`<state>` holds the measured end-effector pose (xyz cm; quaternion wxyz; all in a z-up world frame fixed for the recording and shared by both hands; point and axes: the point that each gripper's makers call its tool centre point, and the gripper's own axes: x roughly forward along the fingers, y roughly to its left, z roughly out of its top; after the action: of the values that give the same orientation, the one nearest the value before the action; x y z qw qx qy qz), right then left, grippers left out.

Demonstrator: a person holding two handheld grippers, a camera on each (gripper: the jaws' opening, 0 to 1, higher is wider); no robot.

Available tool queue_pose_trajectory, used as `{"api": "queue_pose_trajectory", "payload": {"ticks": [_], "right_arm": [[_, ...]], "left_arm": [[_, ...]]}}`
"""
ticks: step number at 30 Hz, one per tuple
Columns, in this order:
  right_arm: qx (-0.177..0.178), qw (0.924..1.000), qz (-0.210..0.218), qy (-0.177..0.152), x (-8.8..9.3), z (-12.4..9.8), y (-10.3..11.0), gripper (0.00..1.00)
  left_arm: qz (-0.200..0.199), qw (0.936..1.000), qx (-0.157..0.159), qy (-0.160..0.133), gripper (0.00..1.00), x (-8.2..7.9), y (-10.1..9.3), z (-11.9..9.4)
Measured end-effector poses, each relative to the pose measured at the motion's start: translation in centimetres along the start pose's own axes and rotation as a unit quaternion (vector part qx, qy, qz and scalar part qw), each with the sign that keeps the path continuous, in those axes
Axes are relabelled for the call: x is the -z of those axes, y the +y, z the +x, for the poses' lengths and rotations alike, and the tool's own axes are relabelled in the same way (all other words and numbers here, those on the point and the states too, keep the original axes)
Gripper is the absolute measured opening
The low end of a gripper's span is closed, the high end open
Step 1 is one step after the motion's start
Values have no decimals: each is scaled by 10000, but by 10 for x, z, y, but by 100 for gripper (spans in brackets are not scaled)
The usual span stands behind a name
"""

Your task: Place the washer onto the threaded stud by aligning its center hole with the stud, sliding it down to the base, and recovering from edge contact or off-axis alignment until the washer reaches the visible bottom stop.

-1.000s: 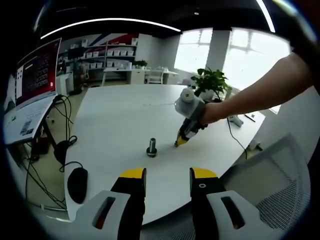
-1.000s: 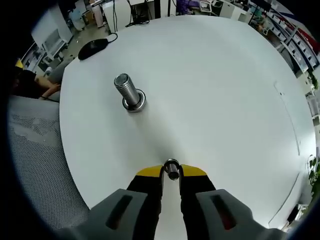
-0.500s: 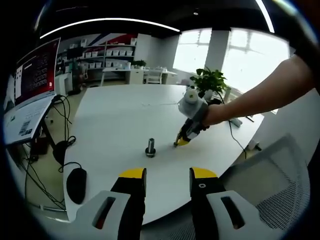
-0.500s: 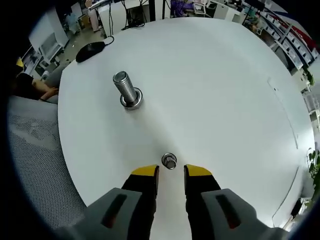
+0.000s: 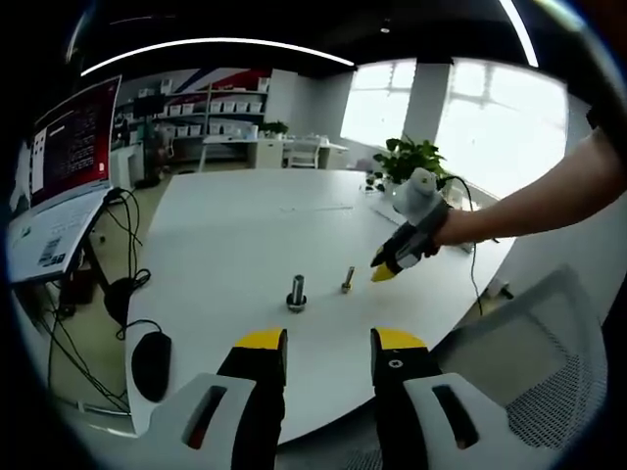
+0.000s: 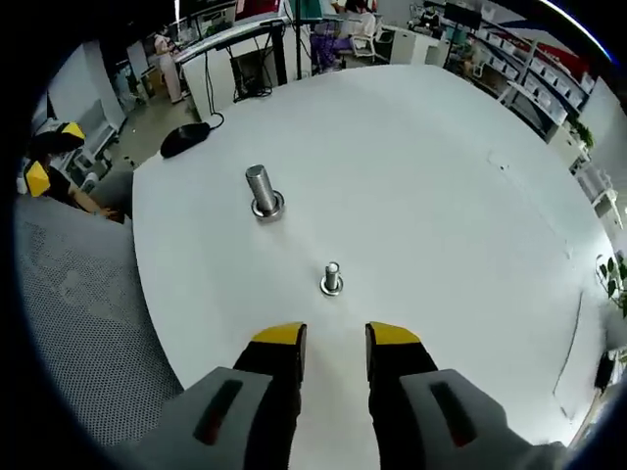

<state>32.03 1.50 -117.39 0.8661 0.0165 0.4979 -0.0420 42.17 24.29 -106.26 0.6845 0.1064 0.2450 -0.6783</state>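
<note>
A thick threaded stud stands upright on a ring-shaped base on the white round table. To its right stands a smaller metal pin with a washer-like ring at its foot, also seen as the small pin beside the thick stud. My right gripper is open and empty, raised a short way back from the small pin. In the left gripper view, the right gripper hangs above the table in a person's hand. My left gripper is open and empty, at the near table edge.
A black mouse with its cable lies near the table edge, also seen as the mouse. A grey mesh chair stands beside the table. A potted plant sits at the far side, and a monitor on the left.
My right gripper opened, left the small pin standing on the table, and drew back and up from it. The left gripper stayed still and open.
</note>
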Motion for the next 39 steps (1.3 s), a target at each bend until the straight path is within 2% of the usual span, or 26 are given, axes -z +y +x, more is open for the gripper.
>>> {"api": "queue_pose_trajectory", "payload": {"ticks": [1, 6, 11, 18, 22, 26, 30, 37, 39], "right_arm": [[-9, 9999, 69, -136, 2, -3, 0, 28], [65, 9993, 158, -346, 21, -22, 1, 28], [175, 9966, 448, -664, 34, -40, -2, 28], [271, 9868, 831, -1366, 30, -75, -1, 28], [224, 9832, 960, -1535, 32, -87, 3, 28], [249, 9752, 1184, -1851, 33, -95, 3, 28], [237, 9624, 1593, -2189, 32, -105, -2, 28], [227, 9587, 1642, -2310, 32, -114, 5, 28], [175, 9559, 1740, -2359, 30, -114, 9, 28]], "left_arm": [[-29, 10000, 15, 6, 32, 0, -1, 0], [-19, 10000, -8, 87, 32, 2, -1, 1], [-60, 9999, -62, 126, 32, 4, 3, 0], [-37, 9995, -250, 180, 33, 5, 8, -2], [-8, 9991, -368, 221, 33, 6, 11, -3], [28, 9984, -496, 283, 33, 8, 15, -4], [121, 9979, -556, 304, 33, 8, 17, -4], [161, 9976, -629, 257, 33, 4, 16, -6], [174, 9971, -675, 308, 33, 8, 21, -6]]}}
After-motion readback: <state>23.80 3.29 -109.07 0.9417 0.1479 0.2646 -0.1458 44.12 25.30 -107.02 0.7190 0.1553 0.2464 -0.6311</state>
